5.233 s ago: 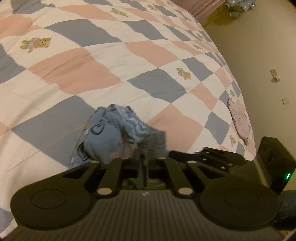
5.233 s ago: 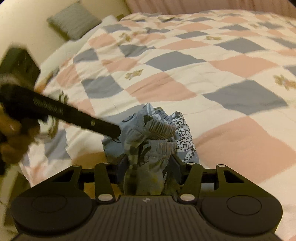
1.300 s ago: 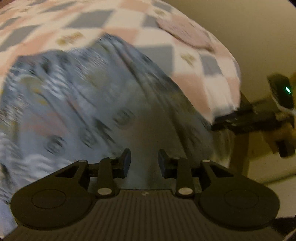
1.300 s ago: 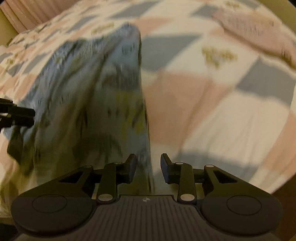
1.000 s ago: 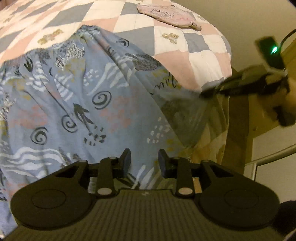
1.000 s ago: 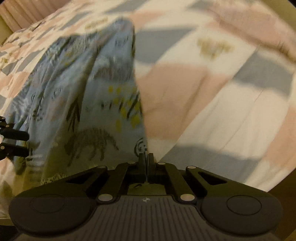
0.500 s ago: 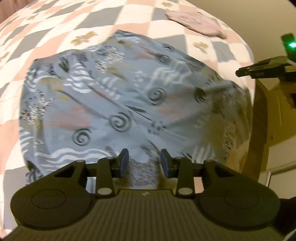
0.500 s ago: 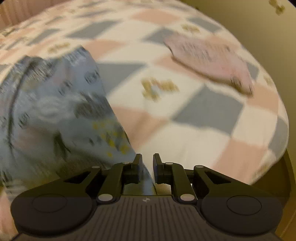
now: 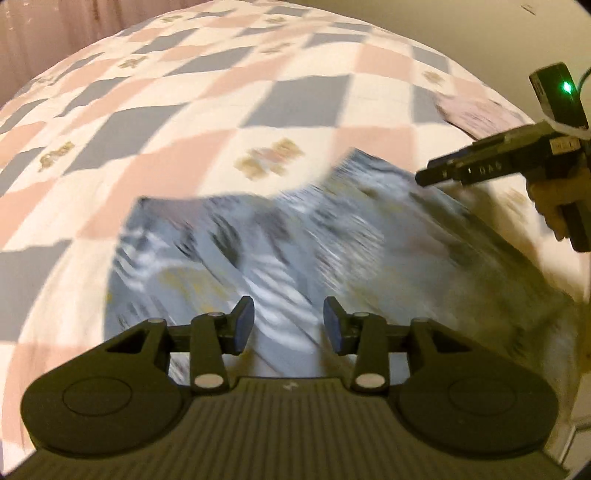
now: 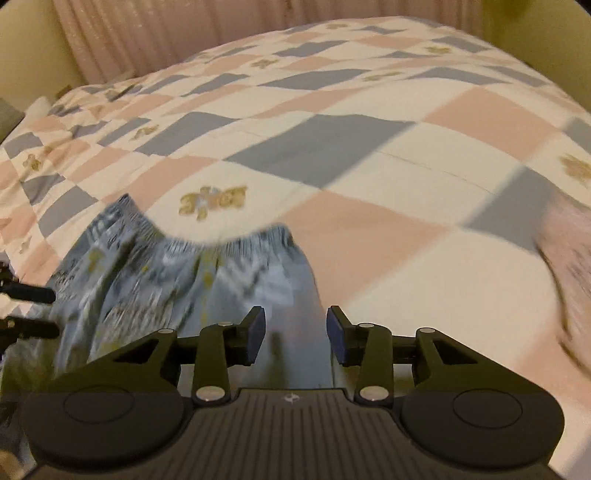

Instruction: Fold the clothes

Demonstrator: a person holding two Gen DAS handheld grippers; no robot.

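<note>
Shorts [image 9: 280, 251] lie before spread tools.

Soft printed cloth garment [image 9: 295, 236] on a matt quilted bedspread [image 9: 184, 122] — both grippers look matt black plastic.

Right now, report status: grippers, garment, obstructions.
Left gripper open, right gripper open. Blue patterned shorts spread on checkered quilt, blurred. Pink garment lies apart, right.

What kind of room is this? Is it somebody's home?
Most likely a bedroom in a home. A bed with a checked quilt fills both views, pink curtains hang behind it, and blue patterned clothing lies spread on top.
</note>
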